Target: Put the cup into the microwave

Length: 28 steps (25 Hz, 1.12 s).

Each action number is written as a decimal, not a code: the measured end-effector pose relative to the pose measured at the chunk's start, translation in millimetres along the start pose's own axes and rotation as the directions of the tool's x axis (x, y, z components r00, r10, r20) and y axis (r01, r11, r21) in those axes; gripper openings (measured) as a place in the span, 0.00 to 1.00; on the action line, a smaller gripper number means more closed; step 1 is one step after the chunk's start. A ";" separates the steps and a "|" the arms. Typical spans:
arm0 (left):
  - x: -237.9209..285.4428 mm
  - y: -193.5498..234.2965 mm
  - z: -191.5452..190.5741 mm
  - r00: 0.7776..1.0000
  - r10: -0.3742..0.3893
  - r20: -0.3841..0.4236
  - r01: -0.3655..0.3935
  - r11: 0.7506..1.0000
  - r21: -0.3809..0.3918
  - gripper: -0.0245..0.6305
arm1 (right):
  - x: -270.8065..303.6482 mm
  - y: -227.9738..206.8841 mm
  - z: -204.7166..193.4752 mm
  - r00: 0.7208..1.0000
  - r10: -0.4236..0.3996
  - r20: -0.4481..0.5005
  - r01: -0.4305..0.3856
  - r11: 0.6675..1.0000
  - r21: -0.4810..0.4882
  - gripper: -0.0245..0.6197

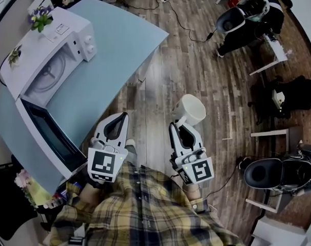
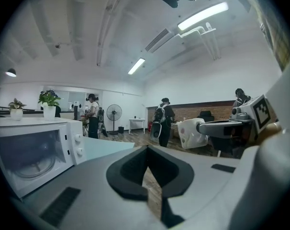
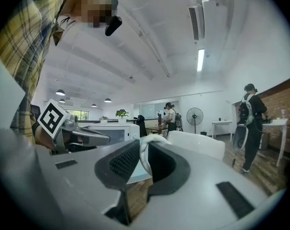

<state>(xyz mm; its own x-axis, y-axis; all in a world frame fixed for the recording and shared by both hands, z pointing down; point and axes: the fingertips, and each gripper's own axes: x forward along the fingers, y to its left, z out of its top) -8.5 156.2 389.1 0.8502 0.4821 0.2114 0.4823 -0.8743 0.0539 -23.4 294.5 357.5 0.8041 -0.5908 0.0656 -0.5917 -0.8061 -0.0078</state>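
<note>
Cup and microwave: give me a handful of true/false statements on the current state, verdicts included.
1. The right tool grips the white cup by its handle. True.
2. The cup sits inside the microwave. False: it is held in the air over the floor, off the table.
3. The microwave door is open. True.
4. The left tool holds a second cup. False: its jaws are together with nothing between them.
5. A potted plant stands on top of the microwave. True.
</note>
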 end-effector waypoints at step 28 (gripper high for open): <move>-48.3 162.3 -11.8 0.797 0.603 -0.004 -0.594 0.784 -0.180 0.03 | 233.6 83.3 -2.9 0.781 0.621 -0.068 -0.624 0.781 -0.038 0.13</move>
<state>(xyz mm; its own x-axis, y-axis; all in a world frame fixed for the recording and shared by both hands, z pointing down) 26.2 -9.7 399.2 0.9683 -0.1433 0.2046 -0.1649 -0.9820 0.0923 115.0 89.4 375.1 0.2569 -0.9597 0.1140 -0.9657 -0.2596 -0.0092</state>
